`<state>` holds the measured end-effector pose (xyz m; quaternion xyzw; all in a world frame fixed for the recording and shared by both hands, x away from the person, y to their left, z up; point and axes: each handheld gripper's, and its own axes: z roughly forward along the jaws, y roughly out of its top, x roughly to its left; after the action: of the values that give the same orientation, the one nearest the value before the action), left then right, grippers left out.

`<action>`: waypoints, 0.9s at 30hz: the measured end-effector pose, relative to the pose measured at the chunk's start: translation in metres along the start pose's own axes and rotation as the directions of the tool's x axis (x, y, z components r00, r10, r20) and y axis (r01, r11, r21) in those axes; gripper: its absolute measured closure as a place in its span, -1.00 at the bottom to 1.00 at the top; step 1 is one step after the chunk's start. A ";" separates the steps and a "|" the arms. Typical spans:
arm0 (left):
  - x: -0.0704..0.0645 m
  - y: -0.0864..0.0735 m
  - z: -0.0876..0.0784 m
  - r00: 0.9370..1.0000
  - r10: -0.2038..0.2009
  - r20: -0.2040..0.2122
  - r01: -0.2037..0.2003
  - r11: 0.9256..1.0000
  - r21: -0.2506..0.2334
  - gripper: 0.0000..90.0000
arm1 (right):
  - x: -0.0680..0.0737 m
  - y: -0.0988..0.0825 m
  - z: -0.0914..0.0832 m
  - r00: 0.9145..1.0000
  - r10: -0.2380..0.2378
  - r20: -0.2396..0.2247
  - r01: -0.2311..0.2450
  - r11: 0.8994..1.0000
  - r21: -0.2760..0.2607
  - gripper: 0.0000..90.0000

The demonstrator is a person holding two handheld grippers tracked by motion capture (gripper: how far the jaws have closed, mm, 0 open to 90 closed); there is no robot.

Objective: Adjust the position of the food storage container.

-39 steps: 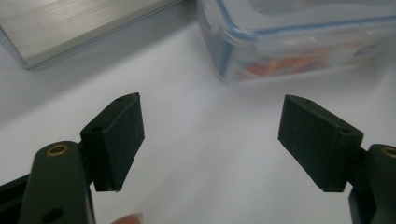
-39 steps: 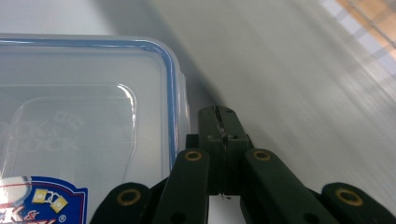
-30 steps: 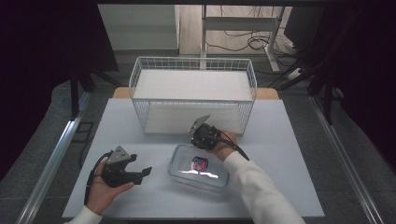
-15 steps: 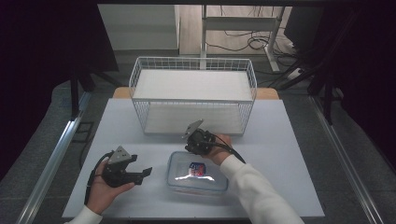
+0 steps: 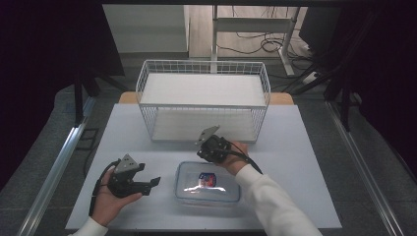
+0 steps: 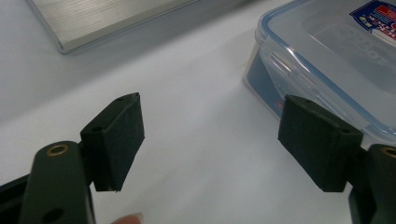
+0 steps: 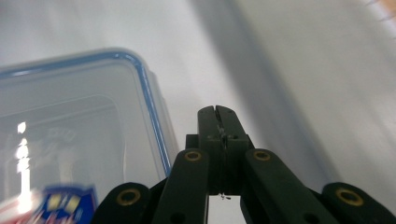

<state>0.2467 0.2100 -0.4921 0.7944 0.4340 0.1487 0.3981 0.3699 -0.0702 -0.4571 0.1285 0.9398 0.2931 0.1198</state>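
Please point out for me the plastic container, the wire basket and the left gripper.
plastic container (image 5: 208,184): high view, middle of its clear lid.
wire basket (image 5: 203,104): high view, near top rim.
left gripper (image 6: 210,140): left gripper view, midway between its open black jaws.

Dark curtained surrounds, grey floor (image 5: 344,142), pale table (image 5: 295,147), cables (image 5: 255,46) beyond a white desk frame (image 5: 255,24).

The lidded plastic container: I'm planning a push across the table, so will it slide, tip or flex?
The container sits low and flat, so it should slide rather than tip. Its clear walls look rigid, so little flex. Little shows through the lid, so it is probably light.
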 end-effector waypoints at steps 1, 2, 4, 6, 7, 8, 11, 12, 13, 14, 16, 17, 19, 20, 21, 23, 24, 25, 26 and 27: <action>0.000 0.000 0.000 1.000 0.000 0.000 0.000 1.000 -0.001 -0.50 | 0.000 0.000 0.000 1.000 0.000 0.000 0.000 1.000 0.000 0.98; 0.000 0.000 0.000 1.000 0.000 0.000 0.000 1.000 -0.001 -0.50 | -0.001 -0.003 -0.008 1.000 0.014 0.010 -0.014 1.000 -0.018 0.98; 0.000 0.000 0.000 1.000 -0.001 0.000 0.001 1.000 -0.002 -0.50 | -0.002 -0.010 -0.026 0.999 0.044 0.032 -0.043 0.998 -0.047 0.98; 0.000 0.000 0.000 1.000 -0.002 0.000 0.002 1.000 -0.003 -0.50 | 0.000 -0.023 -0.045 0.996 0.077 0.050 -0.073 0.994 -0.084 0.98; 0.000 0.000 0.000 1.000 -0.001 0.000 0.001 1.000 -0.003 -0.50 | 0.002 -0.034 -0.059 0.993 0.101 0.061 -0.094 0.990 -0.107 0.98; 0.000 0.000 0.000 1.000 0.000 0.001 0.000 1.000 -0.003 -0.50 | 0.002 -0.034 -0.059 0.993 0.101 0.061 -0.094 0.990 -0.107 0.98; -0.001 0.000 0.001 1.000 -0.004 0.004 0.004 1.000 -0.001 -0.51 | 0.009 -0.056 -0.080 0.988 0.136 0.075 -0.125 0.982 -0.142 0.98; -0.001 0.000 0.001 1.000 -0.004 0.006 0.004 1.000 -0.001 -0.51 | 0.012 -0.063 -0.086 0.985 0.153 0.075 -0.140 0.978 -0.154 0.97; -0.002 0.000 0.002 1.000 -0.006 0.006 0.006 1.000 -0.001 -0.51 | 0.017 -0.081 -0.097 0.979 0.194 0.069 -0.179 0.968 -0.179 0.97; -0.002 0.000 0.002 1.000 -0.006 0.008 0.006 1.000 -0.001 -0.51 | 0.017 -0.081 -0.097 0.979 0.194 0.069 -0.179 0.968 -0.179 0.97; -0.003 0.000 0.004 1.000 -0.001 0.013 0.001 1.000 0.003 -0.51 | 0.019 -0.095 -0.106 0.971 0.233 0.063 -0.216 0.956 -0.200 0.96; -0.003 0.000 0.004 1.000 -0.001 0.015 0.001 1.000 0.004 -0.51 | 0.021 -0.104 -0.111 0.961 0.271 0.051 -0.253 0.942 -0.222 0.90; -0.003 0.001 0.006 1.000 -0.003 0.019 0.003 1.000 0.006 -0.51 | 0.023 -0.115 -0.118 0.945 0.324 0.038 -0.305 0.919 -0.250 0.70; -0.003 0.001 0.007 1.000 -0.004 0.020 0.004 1.000 0.007 -0.51 | 0.025 -0.121 -0.121 0.934 0.355 0.030 -0.336 0.904 -0.264 0.60; -0.003 0.001 0.007 1.000 -0.003 0.022 0.003 1.000 0.007 -0.51 | 0.028 -0.127 -0.123 0.924 0.383 0.016 -0.364 0.890 -0.275 0.45; -0.003 0.001 0.007 1.000 0.004 0.026 -0.004 1.000 0.011 -0.52 | 0.036 -0.138 -0.125 0.897 0.441 0.022 -0.415 0.858 -0.303 0.07; -0.004 0.001 0.007 1.000 0.003 0.028 -0.003 1.000 0.009 -0.52 | 0.040 -0.143 -0.125 0.886 0.461 0.040 -0.428 0.849 -0.309 -0.06; -0.004 0.001 0.007 1.000 0.002 0.030 -0.002 1.000 0.006 -0.52 | 0.043 -0.145 -0.124 0.882 0.467 0.056 -0.429 0.848 -0.310 -0.13; -0.005 0.002 0.006 0.999 0.000 0.032 0.000 1.000 0.003 -0.52 | 0.046 -0.146 -0.124 0.880 0.470 0.072 -0.428 0.850 -0.308 -0.22; -0.006 0.003 0.006 0.999 -0.007 0.035 0.007 1.000 -0.002 -0.52 | 0.048 -0.147 -0.124 0.879 0.470 0.085 -0.425 0.851 -0.307 -0.32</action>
<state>0.2486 0.2017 -0.4936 0.7949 0.4296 0.1339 0.4070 0.2628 -0.2368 -0.4512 0.3487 0.8204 0.4313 0.1386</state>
